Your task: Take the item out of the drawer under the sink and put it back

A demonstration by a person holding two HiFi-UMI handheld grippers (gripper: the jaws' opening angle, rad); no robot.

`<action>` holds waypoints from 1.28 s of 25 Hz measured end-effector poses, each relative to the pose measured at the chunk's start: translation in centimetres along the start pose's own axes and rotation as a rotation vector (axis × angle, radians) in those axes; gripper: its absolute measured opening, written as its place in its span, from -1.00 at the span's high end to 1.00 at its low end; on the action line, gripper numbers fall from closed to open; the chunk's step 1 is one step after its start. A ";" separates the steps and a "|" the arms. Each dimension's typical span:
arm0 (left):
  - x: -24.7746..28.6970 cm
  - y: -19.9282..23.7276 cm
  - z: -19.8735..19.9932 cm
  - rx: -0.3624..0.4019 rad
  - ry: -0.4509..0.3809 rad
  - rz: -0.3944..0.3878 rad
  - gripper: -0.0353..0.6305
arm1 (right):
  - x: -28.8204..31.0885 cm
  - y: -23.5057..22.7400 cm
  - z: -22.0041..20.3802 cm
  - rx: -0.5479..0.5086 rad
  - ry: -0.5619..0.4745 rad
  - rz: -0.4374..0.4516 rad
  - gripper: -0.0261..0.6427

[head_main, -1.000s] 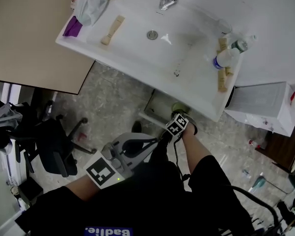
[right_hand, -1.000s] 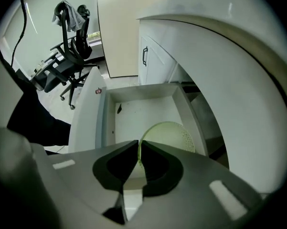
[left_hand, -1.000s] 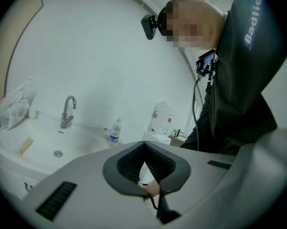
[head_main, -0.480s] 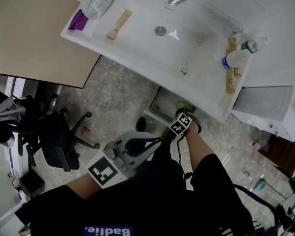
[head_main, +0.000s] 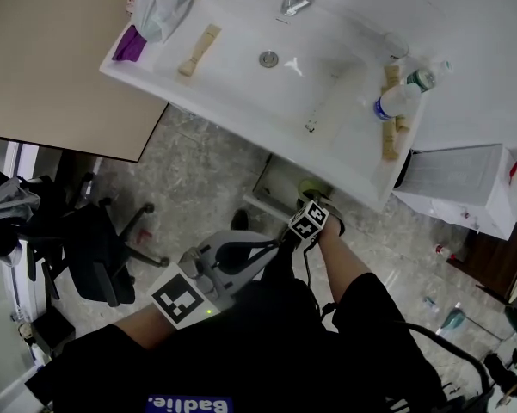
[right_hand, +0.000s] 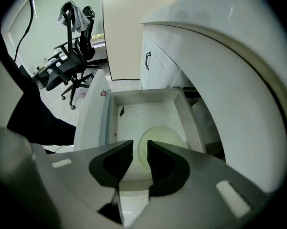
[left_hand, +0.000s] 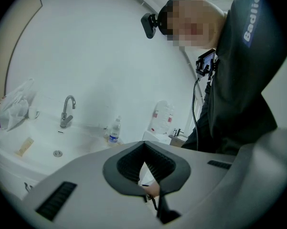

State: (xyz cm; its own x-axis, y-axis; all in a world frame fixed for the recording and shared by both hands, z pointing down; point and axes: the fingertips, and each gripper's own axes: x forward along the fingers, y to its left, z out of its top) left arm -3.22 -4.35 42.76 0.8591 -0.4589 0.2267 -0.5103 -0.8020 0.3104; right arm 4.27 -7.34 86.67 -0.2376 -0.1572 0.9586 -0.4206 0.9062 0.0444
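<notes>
Nothing much has shifted over the last second. The right gripper [right_hand: 140,147] still reaches down into the open drawer [right_hand: 143,95] under the sink [head_main: 241,67], its jaws drawn in to a narrow slit that seems to pinch the near rim of the round pale-green dish [right_hand: 164,137]. The dish still lies inside the drawer. The left gripper [left_hand: 143,144] stays back below the sink's front edge, jaws together on nothing.
</notes>
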 end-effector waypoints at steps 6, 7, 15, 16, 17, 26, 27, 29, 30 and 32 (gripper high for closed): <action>0.5 -1.3 1.0 -0.024 -0.049 -0.031 0.88 | -4.5 0.6 1.7 0.002 -0.090 -0.031 0.66; 0.5 -1.5 1.2 -0.024 -0.058 -0.039 0.88 | -5.5 0.7 2.1 0.008 -0.110 -0.031 0.66; 0.0 -3.7 3.3 0.012 -0.102 -0.080 0.88 | -15.6 0.6 4.8 0.137 -0.297 -0.059 0.71; 0.0 -4.0 3.4 0.017 -0.105 -0.086 0.88 | -16.9 0.7 4.9 0.160 -0.321 -0.057 0.73; 0.0 -4.4 3.5 0.023 -0.106 -0.093 0.88 | -18.2 0.8 5.2 0.184 -0.348 -0.053 0.74; -0.1 -6.8 4.8 0.076 -0.110 -0.138 0.88 | -33.6 1.8 10.4 0.354 -0.770 0.019 0.91; 0.0 -7.0 4.9 0.083 -0.110 -0.144 0.88 | -35.2 1.9 10.8 0.357 -0.808 0.026 0.91; 0.0 -7.5 5.2 0.090 -0.115 -0.154 0.88 | -38.0 2.3 11.2 0.361 -0.870 0.034 0.92; 0.0 -7.7 5.5 0.092 -0.118 -0.157 0.88 | -39.4 2.4 11.3 0.366 -0.897 0.037 0.92; 0.1 -8.1 6.0 0.101 -0.119 -0.162 0.88 | -42.0 2.4 11.3 0.386 -0.953 0.038 0.92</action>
State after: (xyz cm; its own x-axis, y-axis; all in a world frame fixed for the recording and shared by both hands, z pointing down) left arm 1.22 -0.22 34.79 0.9312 -0.3579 0.0687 -0.3637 -0.9004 0.2389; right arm 3.29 -3.00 43.35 -0.7818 -0.5300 0.3283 -0.6112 0.7556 -0.2356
